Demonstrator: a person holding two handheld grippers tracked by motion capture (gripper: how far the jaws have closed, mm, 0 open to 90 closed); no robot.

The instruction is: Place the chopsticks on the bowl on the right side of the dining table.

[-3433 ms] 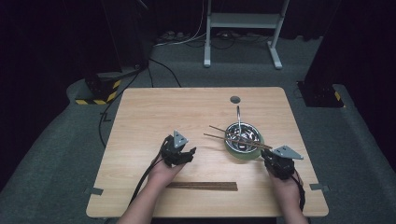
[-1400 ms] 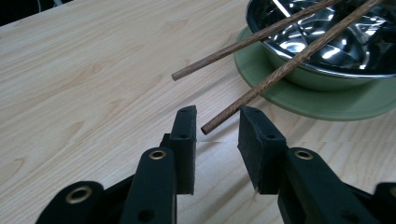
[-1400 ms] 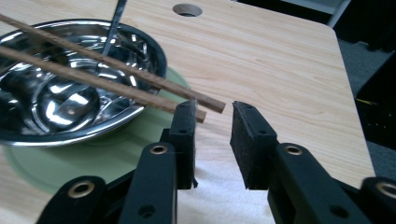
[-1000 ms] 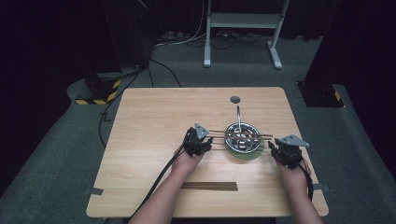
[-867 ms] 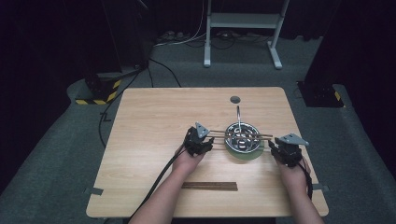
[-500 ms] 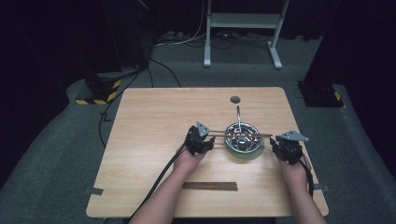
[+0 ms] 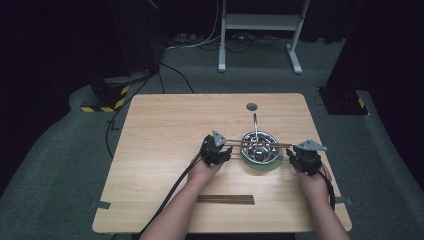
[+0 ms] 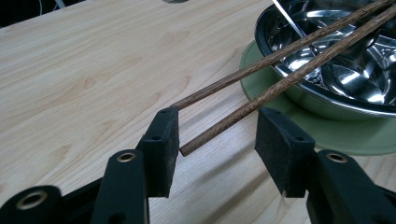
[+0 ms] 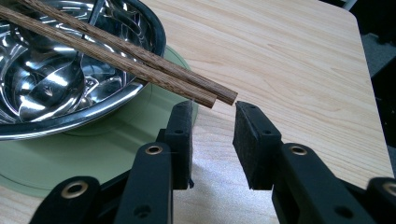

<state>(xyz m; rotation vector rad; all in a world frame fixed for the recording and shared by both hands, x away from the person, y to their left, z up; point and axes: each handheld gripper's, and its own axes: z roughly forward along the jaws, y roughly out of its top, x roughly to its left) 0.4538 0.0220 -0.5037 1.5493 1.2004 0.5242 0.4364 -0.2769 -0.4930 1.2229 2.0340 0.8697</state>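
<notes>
Two brown wooden chopsticks point(image 7: 260, 145) lie side by side across the rim of a shiny steel bowl point(image 7: 261, 156), which stands on a green plate point(image 7: 266, 168). A metal spoon point(image 7: 255, 125) rests in the bowl, handle pointing to the far side. At the chopsticks' left ends, my left gripper point(image 7: 216, 150) is open. In the left gripper view one chopstick point(image 8: 280, 81) ends between the pads, near the left pad point(image 8: 164, 154). My right gripper point(image 7: 306, 157) is open at the right ends. In the right gripper view the chopstick tips point(image 9: 219, 97) stop just beyond its fingertips, untouched.
A second pair of dark chopsticks point(image 7: 225, 199) lies flat near the table's front edge, between the forearms. A small round dark grommet point(image 7: 251, 106) sits in the tabletop point(image 7: 165, 130) behind the bowl. Cables trail from both grippers toward the person.
The chopsticks lay slanted over the bowl and now lie level across it. My left gripper moved right to their left ends. My right gripper moved forward and slightly left to their right ends.
</notes>
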